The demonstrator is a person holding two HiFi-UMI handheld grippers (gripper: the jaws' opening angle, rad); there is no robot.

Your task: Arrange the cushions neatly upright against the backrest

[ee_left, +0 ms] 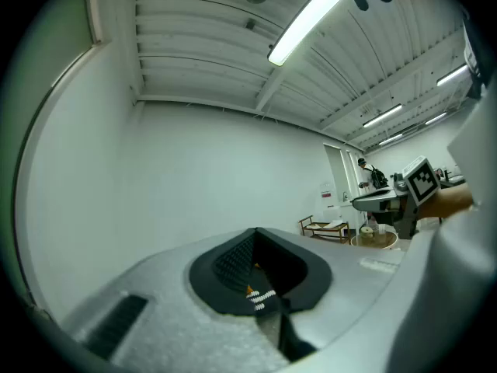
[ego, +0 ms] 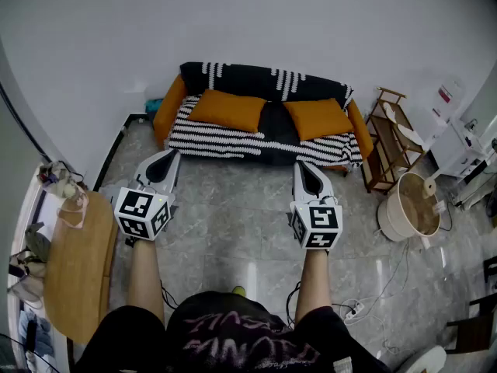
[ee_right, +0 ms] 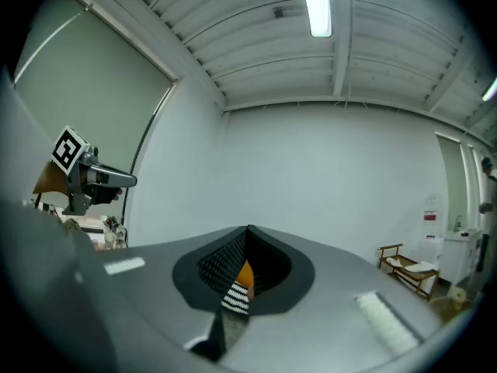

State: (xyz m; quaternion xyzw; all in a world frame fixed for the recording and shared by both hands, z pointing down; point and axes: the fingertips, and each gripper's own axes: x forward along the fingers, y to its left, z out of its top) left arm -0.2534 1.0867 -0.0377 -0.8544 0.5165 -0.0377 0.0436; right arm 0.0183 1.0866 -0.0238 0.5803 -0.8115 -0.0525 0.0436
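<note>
Evidently awaiting the approach, left gripper [ego: 166, 157] and right gripper [ego: 304, 166] point level at the far sofa [ego: 233, 140], jaws pressed together, orange cushions [ego: 227, 109] untouched.

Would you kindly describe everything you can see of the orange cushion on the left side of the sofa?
The left orange cushion is a plain, soft-looking fabric rectangle. It lies slumped on the black-and-white striped seat cover, its far edge at the dark backrest, not standing upright. A dark gap separates it from the second orange cushion. Nothing else touches it.
</note>
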